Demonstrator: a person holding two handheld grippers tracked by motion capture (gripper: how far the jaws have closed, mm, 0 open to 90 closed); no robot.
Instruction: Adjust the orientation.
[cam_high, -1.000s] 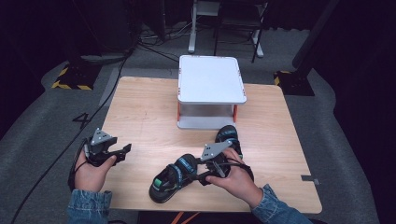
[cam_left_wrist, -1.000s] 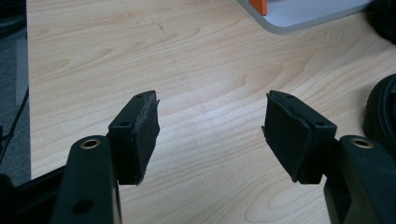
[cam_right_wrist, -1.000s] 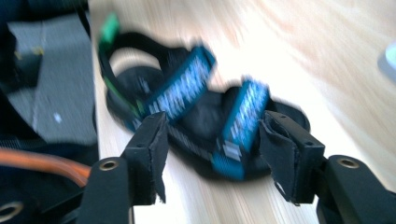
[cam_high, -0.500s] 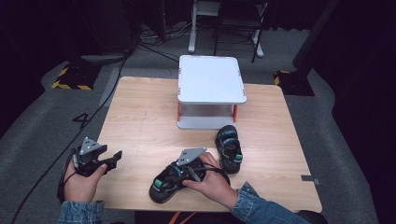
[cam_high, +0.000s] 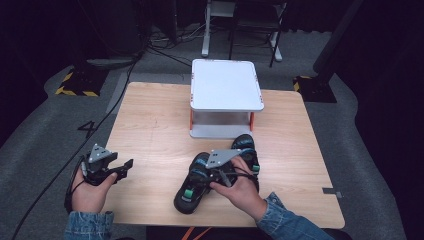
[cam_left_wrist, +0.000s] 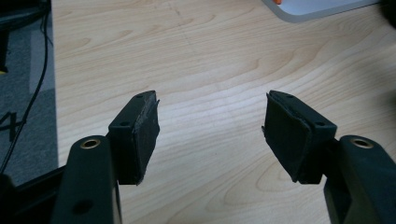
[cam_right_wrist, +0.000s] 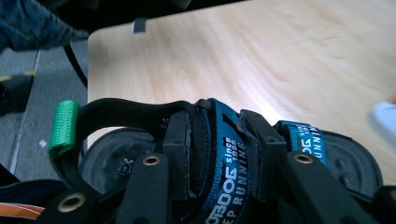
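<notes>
two black sandals with blue straps lie on the near half of the bench (cam_high: 150, 125), just in front of a white two-tier stand (cam_high: 226, 90); the nearer sandal (cam_high: 192, 187) points toward the person's edge and the farther sandal (cam_high: 246, 149) sits just beside it, close to the stand's foot. the right claw (cam_high: 212, 175) has just been closing on the nearer sandal, and in the right gripper view its jaws flank the blue middle strap (cam_right_wrist: 224, 154) with the pads pressed against the webbing, so it looks like a grip on the strap rather than the sole. to do this step well, i would judge that the hold should be firm on the strap's thick middle, since soft webbing can slide or fold, and the lift should be slow so the heel loop with the green tab (cam_right_wrist: 63, 127) does not drag and swing the sandal. the left claw (cam_high: 125, 167) waits well apart over bare wood, its jaws standing wide with nothing between them.
</notes>
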